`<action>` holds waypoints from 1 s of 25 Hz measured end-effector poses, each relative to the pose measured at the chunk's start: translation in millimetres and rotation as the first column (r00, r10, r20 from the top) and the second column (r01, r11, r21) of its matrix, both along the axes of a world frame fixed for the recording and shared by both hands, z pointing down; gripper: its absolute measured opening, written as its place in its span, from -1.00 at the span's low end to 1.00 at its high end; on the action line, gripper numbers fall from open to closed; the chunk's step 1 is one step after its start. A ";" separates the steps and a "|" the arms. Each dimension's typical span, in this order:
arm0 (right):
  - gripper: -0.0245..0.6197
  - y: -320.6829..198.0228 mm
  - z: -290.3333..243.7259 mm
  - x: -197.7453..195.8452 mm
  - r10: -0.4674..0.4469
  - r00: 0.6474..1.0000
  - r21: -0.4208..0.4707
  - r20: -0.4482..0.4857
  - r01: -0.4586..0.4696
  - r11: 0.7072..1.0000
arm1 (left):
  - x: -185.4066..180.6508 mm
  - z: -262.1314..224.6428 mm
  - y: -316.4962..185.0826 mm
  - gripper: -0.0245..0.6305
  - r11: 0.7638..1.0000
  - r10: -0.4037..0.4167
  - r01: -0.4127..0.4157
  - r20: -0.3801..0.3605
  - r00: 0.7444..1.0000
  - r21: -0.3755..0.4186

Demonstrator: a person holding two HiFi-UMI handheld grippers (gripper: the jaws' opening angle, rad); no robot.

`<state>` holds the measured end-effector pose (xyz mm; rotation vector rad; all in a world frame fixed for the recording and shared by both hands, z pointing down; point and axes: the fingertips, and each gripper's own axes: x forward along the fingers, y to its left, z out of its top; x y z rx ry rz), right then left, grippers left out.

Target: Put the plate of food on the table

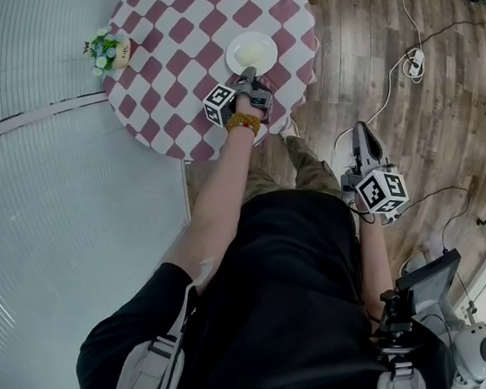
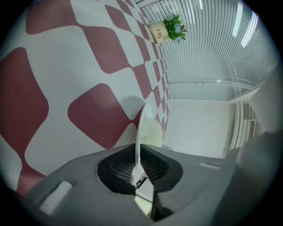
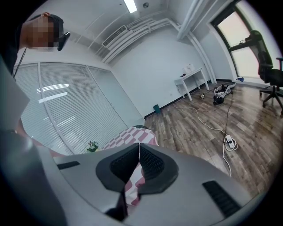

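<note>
Plate (image 1: 234, 54) with some pale food (image 1: 252, 57) was on the round worktop (image 1: 179, 25), which carried a red-and-white checked cloth, close to the edge nearest the person. The left gripper (image 1: 249, 76) reached over that edge, and its fingers (image 2: 125, 167) were closed on the near rim of the plate (image 2: 148, 128), seen edge-on in the left gripper view. A small flower pot (image 1: 109, 49) stood at the opposite side, near the left edge. The right gripper (image 1: 361, 129) was held over the wooden floor (image 1: 445, 108), well apart from the worktop. Its fingers (image 3: 152, 164) were pressed together with nothing between them.
</note>
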<state>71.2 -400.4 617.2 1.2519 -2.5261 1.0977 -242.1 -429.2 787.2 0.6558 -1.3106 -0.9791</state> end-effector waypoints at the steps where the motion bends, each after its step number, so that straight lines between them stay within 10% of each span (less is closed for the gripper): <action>1: -0.89 1.1 0.7 0.2 0.004 1.000 -0.003 0.002 -0.004 1.000 | -0.1 0.8 1.2 -0.88 1.000 0.003 -0.003 0.003 1.000 0.001; 25: -0.89 -4.3 1.5 -6.3 0.011 1.000 0.009 0.002 -0.011 1.000 | 0.7 2.8 25.0 -0.88 1.000 0.013 -0.013 -0.012 1.000 -0.023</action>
